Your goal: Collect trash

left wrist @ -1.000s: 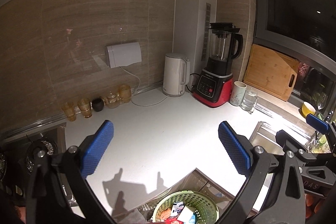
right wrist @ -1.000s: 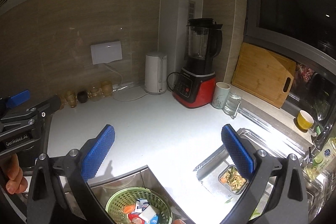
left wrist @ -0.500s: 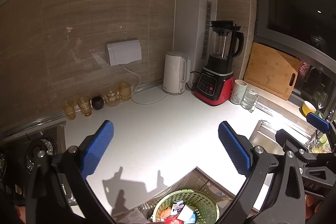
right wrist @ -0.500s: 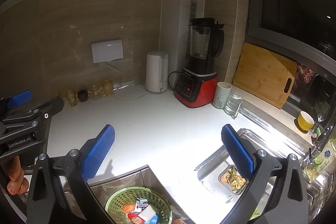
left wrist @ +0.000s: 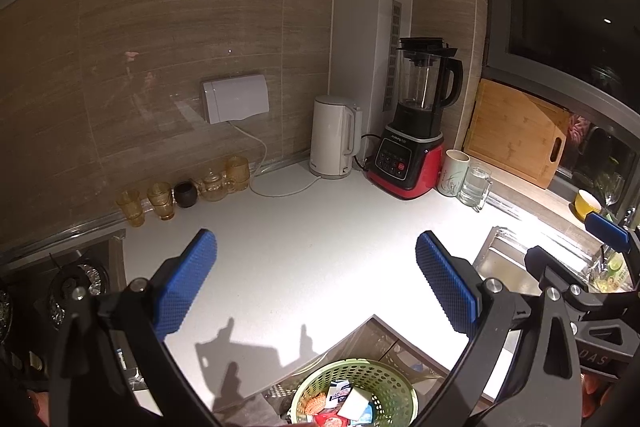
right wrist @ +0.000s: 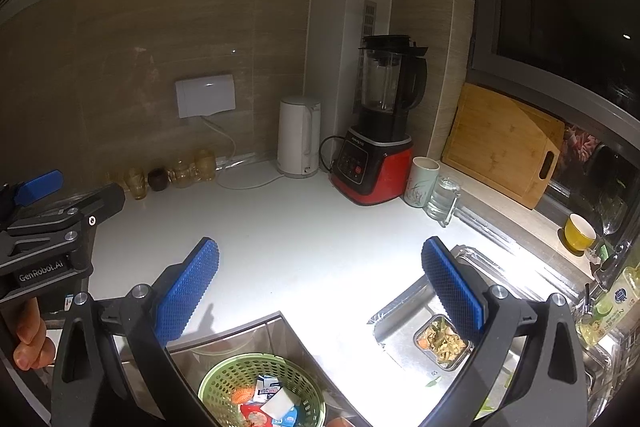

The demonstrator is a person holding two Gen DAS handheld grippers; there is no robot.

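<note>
A green plastic basket (left wrist: 396, 385) holding several pieces of trash, cartons and wrappers (left wrist: 352, 401), sits below the counter's front edge; it also shows in the right wrist view (right wrist: 218, 379). My left gripper (left wrist: 316, 283) is open and empty, held above the white counter (left wrist: 320, 235) behind the basket. My right gripper (right wrist: 320, 285) is open and empty, also above the counter. Each gripper shows at the edge of the other's view: the right one (left wrist: 568, 267) and the left one (right wrist: 52, 211).
Along the back wall stand amber glasses (left wrist: 160, 199), a white kettle (left wrist: 334, 143), a red and black blender (left wrist: 416, 131), a mug (left wrist: 454, 173) and a glass pitcher (left wrist: 476, 185). A sink (right wrist: 404, 327) at the right holds a container of food scraps (right wrist: 442, 341). A stove (left wrist: 68, 283) is at the left.
Both grippers have shifted very slightly; the scene sits a touch lower in the views. Both stay open and empty.
</note>
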